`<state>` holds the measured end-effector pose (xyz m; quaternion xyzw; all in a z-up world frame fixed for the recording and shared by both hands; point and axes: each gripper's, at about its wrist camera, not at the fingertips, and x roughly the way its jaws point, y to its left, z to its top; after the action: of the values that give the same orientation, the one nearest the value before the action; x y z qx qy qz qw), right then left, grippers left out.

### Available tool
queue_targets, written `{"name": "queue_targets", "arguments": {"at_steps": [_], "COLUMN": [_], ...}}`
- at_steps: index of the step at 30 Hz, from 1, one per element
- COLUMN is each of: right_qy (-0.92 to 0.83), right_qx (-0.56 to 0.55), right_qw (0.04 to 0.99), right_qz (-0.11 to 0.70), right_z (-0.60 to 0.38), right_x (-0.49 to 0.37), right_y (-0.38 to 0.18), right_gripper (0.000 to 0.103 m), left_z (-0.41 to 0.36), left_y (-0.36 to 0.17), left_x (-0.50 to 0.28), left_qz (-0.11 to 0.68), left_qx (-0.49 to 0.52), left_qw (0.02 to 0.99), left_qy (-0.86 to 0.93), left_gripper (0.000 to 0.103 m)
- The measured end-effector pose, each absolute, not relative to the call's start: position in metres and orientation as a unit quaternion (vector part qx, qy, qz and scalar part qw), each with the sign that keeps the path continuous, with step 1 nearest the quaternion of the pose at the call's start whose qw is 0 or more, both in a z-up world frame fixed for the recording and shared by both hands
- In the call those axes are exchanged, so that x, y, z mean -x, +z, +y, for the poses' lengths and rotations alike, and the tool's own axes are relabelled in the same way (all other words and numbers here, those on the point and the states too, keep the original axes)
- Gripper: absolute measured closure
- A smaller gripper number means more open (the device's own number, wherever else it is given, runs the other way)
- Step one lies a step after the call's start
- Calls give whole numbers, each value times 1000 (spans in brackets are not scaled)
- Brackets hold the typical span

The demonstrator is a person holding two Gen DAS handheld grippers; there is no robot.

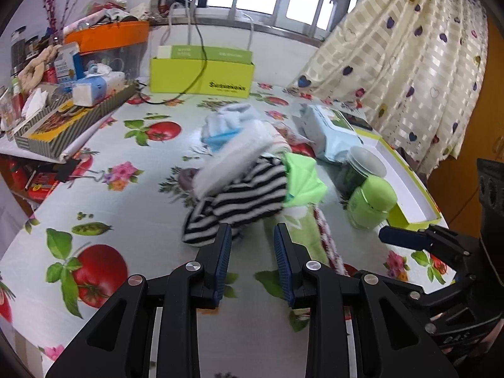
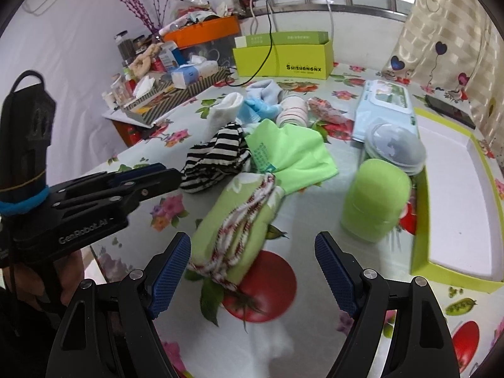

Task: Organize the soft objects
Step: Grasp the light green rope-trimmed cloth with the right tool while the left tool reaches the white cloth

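Socks and cloths lie heaped mid-table on a tomato-print tablecloth (image 2: 277,286), and the striped sock (image 2: 217,157) serves as the marker for everything else. Left of the striped sock, in the right wrist view, the left gripper (image 2: 157,173) reaches in with a hand (image 2: 37,280) below it; in its own view its jaws stand partly apart over bare cloth, nothing between them, just short of the striped sock's near edge. Behind the striped sock lie a white sock (image 2: 225,108) and a pale blue sock (image 2: 264,94). Just right of the striped sock, touching it, is a bright green cloth (image 2: 296,154), and in front of that cloth lies a rolled green towel with red-and-white trim (image 2: 239,230). The right gripper (image 2: 252,271) hovers over that roll's near end, jaws wide apart and empty, the roll not touched by either pad. Farther right of the striped sock stands a green jar (image 2: 375,204) with a clear-lidded tub (image 2: 393,148) behind it, then a wipes pack (image 2: 386,107) beyond. Rightmost sits a shallow yellow-green tray (image 2: 422,220) with a white floor, touching the jar.
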<state>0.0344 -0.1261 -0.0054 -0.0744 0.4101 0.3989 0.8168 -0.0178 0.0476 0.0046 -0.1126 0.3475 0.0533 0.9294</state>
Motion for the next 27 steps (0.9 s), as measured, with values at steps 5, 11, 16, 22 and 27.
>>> {"name": "queue_targets", "arguments": {"at_steps": [5,11,16,22,27], "right_qy": [402,386,387,389,391], "right_qx": [73,84,79,88,83], "right_qw": [809,799,793,801,807], "right_qz": [423,453,463,446,434], "right_z": [-106,-83,-79,-88,-105], "right_x": [-40,-52,-57,-52,-48], "right_y": [-12,-31,-40,-32,-20], "right_gripper": [21,27,56,68,68], "left_z": [68,89,100,105,102], "left_y": [3,1,2,4,4], "left_x": [18,13,3,-16,-30], "left_qz": [345,341,339,333,332], "left_qx": [131,142,150,156,150], "left_qw": [927,927,927,929,931], "left_qy": [59,59,50,34,16], "left_gripper": [74,74,74,66,60]}}
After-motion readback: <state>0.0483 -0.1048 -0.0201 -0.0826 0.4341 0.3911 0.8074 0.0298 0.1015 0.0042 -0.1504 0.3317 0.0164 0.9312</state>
